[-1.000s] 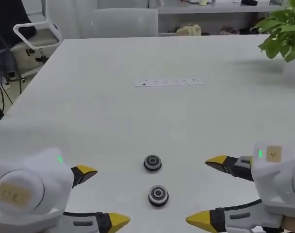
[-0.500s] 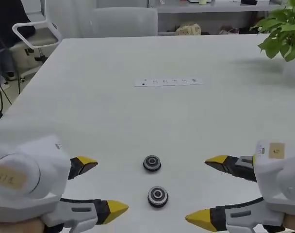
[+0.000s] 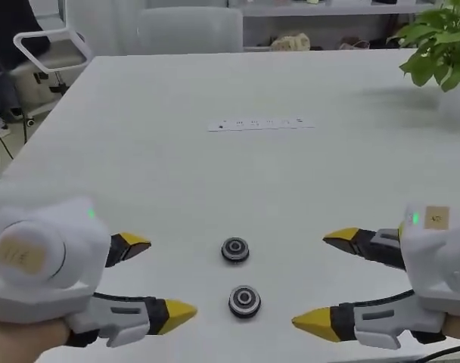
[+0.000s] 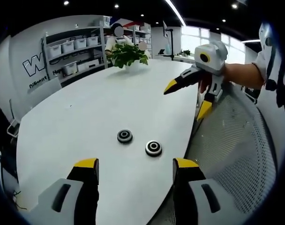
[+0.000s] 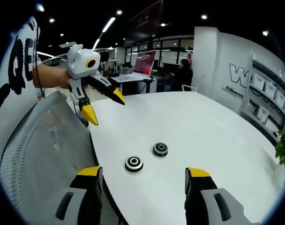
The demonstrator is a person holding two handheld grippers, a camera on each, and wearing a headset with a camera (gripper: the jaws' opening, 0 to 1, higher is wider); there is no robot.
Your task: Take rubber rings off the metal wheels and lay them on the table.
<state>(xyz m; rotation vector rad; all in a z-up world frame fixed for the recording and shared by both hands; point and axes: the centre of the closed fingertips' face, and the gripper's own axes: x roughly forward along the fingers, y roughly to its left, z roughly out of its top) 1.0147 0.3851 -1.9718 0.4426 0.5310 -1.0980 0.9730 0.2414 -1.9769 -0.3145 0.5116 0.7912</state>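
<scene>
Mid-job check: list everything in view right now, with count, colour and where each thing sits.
wheels: two, silver with black rims, flat near the table's front edge, apart; far wheel, near wheel.
table: one, white, under everything.
socket strip: one, white, mid-table beyond the wheels.
plant: one, green, far right of the table.
chairs: two, pale; one past the far edge, one past the far left corner.
mesh chair: one, grey, at the near edge.
left gripper: one, white, yellow-tipped jaws open, left of the wheels.
right gripper: one, same colours, open, right of the wheels.
</scene>
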